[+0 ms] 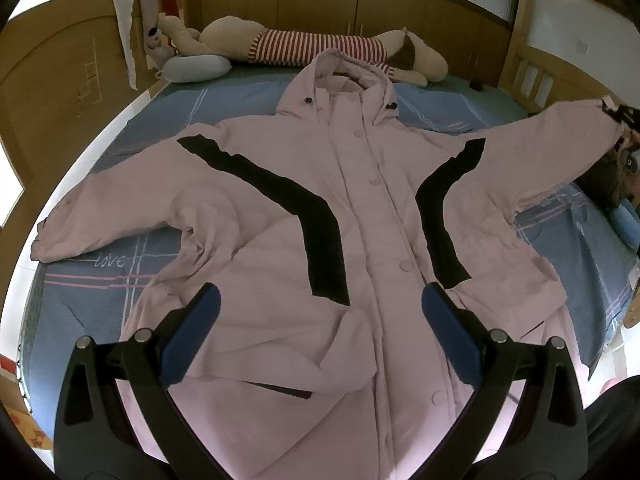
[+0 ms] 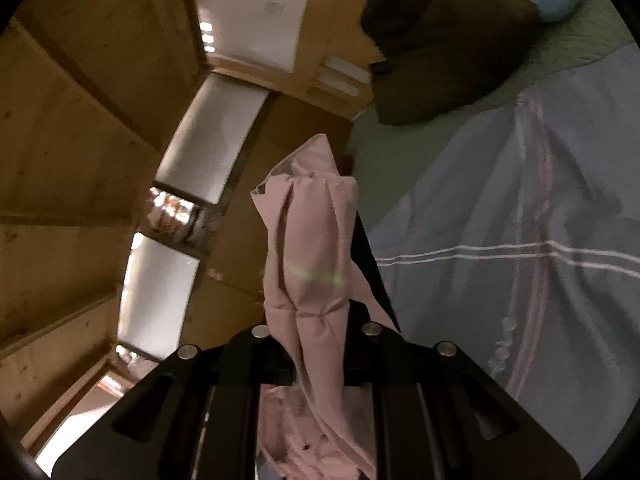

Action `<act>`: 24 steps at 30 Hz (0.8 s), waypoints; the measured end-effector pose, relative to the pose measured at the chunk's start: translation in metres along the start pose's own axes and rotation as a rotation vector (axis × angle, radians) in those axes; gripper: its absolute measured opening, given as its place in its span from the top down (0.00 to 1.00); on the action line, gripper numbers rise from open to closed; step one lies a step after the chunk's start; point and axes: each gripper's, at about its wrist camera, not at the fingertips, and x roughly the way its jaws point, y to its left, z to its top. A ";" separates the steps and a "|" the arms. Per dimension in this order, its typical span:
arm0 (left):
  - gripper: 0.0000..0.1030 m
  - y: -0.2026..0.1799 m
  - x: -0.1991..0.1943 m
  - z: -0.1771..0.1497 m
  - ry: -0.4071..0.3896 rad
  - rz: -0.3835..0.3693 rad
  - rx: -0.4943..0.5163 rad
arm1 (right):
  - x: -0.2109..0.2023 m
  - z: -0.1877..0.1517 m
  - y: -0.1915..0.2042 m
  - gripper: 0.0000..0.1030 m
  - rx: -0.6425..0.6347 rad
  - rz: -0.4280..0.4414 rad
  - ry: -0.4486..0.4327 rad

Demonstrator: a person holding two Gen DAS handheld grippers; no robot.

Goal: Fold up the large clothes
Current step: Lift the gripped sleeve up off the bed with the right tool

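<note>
- Door [image 1: 48, 92]: flat wooden panel at far left, beside the bed.
- Cloth [image 1: 124, 28]: pale strip with a ragged edge, hanging from the woodwork above the bed's left corner.
- Pillow [image 1: 196, 67]: small, smooth, pale blue roll at the head of the bed.
- Plush toy [image 1: 320, 46]: long, soft, beige body in a red-and-white striped shirt, lying across the head of the bed, just beyond the hood.
- Sheet [image 1: 92, 300]: blue cotton with pink and white lines and the word "LOVE"; covers the bed.
- Jacket [image 1: 372, 216]: pink, padded, lightly creased, with curved black panels and a row of snap buttons; lies front-up, spread flat along the middle of the bed, hood towards the headboard.
- Left gripper [image 1: 320, 320]: hovers over the hem, fingers [image 1: 192, 332] blue-padded and spread wide, gripping nothing.
- Sleeve [image 1: 560, 144]: lifted off the sheet at far right; its cuff [image 2: 312, 248] is bunched into long pleats.
- Right gripper [image 2: 316, 328]: tilted on its side, black jaws closed narrowly on the cuff, which stands out between them.
- Cushion [image 2: 448, 48]: dark, soft, rounded, on the bed beyond the sleeve.
</note>
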 end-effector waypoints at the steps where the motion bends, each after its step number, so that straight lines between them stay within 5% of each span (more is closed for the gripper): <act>1: 0.02 0.001 -0.001 0.000 -0.001 -0.003 -0.001 | -0.001 -0.003 0.008 0.87 -0.004 0.013 0.005; 24: 0.02 0.034 -0.031 -0.007 -0.037 -0.008 -0.041 | -0.017 -0.111 0.151 0.87 -0.167 0.229 0.135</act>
